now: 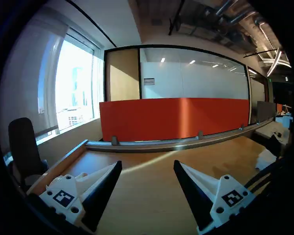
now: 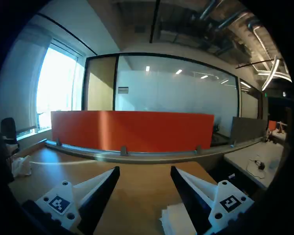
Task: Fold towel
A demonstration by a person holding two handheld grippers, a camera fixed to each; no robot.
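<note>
Towel [image 2: 21,166] — a crumpled white cloth, as far as I can judge — lies bunched on the wooden desk [image 2: 147,196] at the far left of the right gripper view. In the left gripper view it sits at the far right edge of the desk, so it appears to lie off to the side between the two tools, well apart from both.

The left gripper [image 1: 147,162] hangs over bare wood with its jaws spread wide and nothing between them. The right gripper [image 2: 144,168] is likewise wide open and empty. A folded white stack [image 2: 174,219] rests low in its view, just beside its right finger; whether it touches the finger I cannot tell.

By its look the towel should be light, soft and limp: no stiffness to lean on, nothing fragile. It will likely sag and drape from wherever it is pinched, and may slide on the smooth desktop rather than stay put.

The sensible hold is at two neighbouring corners, one per gripper, so one edge hangs straight. In this heap no corner or hem can be made out — so it probably needs shaking out or spreading flat first. Pinching into the middle of the bunch risks catching several layers at once.
</note>
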